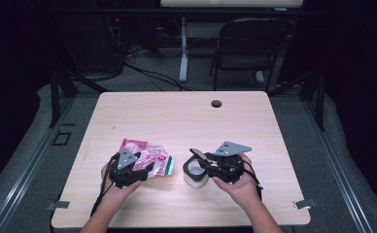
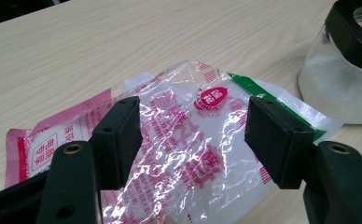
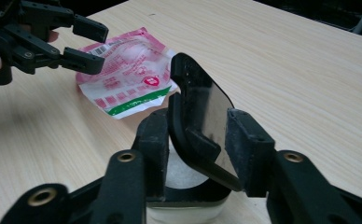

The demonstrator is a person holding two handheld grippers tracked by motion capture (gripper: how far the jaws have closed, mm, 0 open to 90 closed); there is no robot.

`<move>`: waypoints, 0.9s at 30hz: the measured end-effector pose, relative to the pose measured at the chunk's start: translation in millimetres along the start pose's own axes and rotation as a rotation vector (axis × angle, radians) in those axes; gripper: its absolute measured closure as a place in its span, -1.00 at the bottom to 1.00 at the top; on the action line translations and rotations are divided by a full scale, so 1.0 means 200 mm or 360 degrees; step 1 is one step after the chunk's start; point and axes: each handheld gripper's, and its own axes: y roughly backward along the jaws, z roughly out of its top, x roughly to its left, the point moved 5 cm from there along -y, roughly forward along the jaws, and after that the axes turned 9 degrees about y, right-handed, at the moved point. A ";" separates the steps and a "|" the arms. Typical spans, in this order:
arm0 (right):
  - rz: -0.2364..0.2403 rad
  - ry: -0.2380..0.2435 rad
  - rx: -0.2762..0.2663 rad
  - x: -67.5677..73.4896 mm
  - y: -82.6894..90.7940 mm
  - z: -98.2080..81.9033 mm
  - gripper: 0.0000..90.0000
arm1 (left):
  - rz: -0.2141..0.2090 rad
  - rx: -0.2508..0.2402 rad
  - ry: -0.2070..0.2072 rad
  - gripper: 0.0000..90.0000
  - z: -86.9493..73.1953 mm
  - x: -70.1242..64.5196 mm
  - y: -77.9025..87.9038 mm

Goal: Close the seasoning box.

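Presently, your right gripper (image 3: 195, 154) stands with its jaws apart around the raised black flip lid (image 3: 193, 102) of one clear container (image 1: 195, 174); the lid stands between the pads, and a firm grip on it cannot be confirmed. Your left gripper (image 2: 193, 140) is also open, its fingers (image 2: 272, 135) spread above one crinkled pink-and-white plastic packet (image 2: 188, 154) without pinching it. Container and packet lie just beside each other, nothing between them. Both rest on a pale wooden table (image 1: 177, 111) with one round cable hole (image 1: 216, 103). Beyond its far edge stand one folding chair (image 1: 249, 46) and loose floor cables in a dark room.
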 end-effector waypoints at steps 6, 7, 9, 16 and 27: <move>0.0007 -0.0022 0.0001 0.00 -0.01 0.00 0.16 | 0.0001 0.0001 0.0012 -0.19 0.00 0.01 0.00; 0.0014 -0.0025 0.0002 0.00 -0.01 0.00 0.15 | 0.0001 0.0001 0.0012 -0.19 0.00 0.01 0.00; 0.0015 -0.0026 0.0007 0.01 -0.01 0.00 0.13 | 0.0002 0.0000 0.0014 -0.19 0.00 0.01 0.00; 0.0023 -0.0030 0.0009 0.01 -0.02 0.00 0.12 | 0.0003 0.0001 0.0013 -0.19 0.00 0.01 0.00; 0.0069 -0.0013 0.0007 0.04 -0.03 0.01 0.08 | 0.0004 0.0007 0.0017 -0.19 0.00 0.02 0.00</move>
